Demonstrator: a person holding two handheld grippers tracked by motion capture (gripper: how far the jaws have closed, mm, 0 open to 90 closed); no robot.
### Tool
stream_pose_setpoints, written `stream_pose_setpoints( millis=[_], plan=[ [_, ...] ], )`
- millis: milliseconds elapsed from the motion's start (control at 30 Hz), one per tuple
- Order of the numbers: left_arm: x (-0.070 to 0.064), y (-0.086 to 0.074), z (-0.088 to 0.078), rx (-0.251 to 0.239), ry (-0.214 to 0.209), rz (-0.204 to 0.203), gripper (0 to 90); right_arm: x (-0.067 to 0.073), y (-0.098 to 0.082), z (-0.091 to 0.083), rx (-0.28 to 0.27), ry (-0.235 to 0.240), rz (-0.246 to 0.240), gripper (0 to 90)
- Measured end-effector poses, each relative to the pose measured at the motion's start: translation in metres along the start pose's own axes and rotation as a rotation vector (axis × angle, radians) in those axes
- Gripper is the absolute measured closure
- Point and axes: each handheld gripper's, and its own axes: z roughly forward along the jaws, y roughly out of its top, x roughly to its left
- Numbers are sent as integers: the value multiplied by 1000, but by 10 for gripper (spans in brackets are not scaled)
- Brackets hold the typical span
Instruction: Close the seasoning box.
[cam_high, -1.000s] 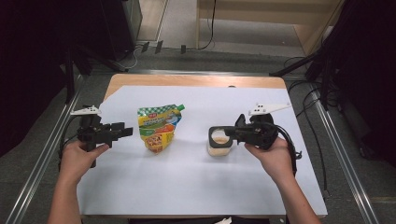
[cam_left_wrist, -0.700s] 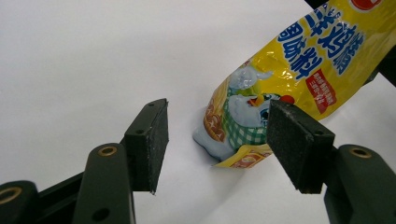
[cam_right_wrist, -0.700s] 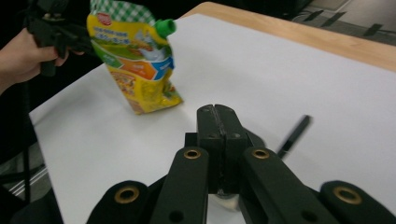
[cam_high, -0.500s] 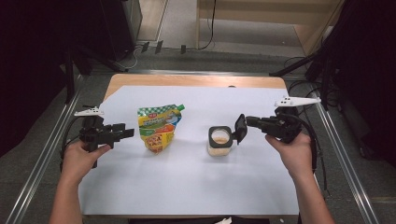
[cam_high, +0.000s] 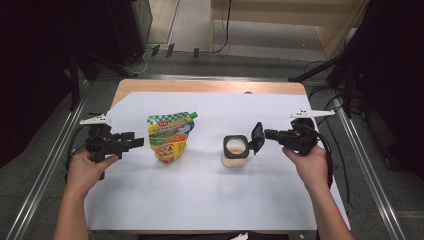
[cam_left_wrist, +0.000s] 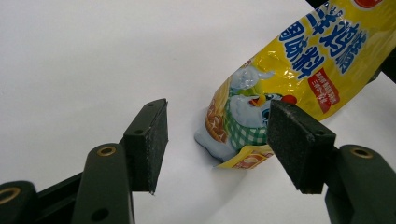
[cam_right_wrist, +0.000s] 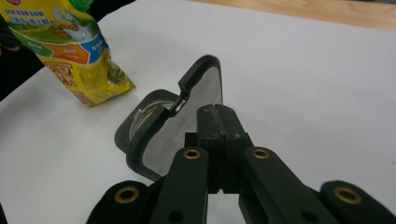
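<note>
A yellow and green spouted pouch (cam_high: 169, 137) stands left of centre on the white sheet (cam_high: 210, 200). My left gripper (cam_high: 137, 142) hovers just left of it, level and open. In the left gripper view the pouch's bottom corner (cam_left_wrist: 243, 140) lies ahead of the gap, clear of both pads. A small clear jar (cam_high: 235, 150) with a black rim and beige contents stands uncovered right of centre. My right gripper (cam_high: 265, 134) is shut on the edge of its black lid (cam_high: 257, 137), held on edge just right of the jar. The right gripper view shows that lid (cam_right_wrist: 170, 140) in front of the jar.
The white sheet covers most of a wooden table (cam_high: 210, 86), whose far edge shows bare. Metal rails (cam_high: 45, 175) run along both sides. Cables (cam_high: 327, 145) trail from the right gripper. Dark floor and furniture lie beyond the table.
My right gripper has pulled the lid off the jar, carried it to the right and lowered a little. The jar now stands uncovered. The left gripper has stayed put.
</note>
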Motion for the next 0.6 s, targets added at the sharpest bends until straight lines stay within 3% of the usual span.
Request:
stream_pose_setpoints(
  millis=[300,600],
  plan=[
    [2,4,3,-10,-1,-1,400,4,-7,13,11,16,9,900],
    [-1,4,10,22,-1,14,400,12,-9,20,32,42,-10,900]
  ],
)
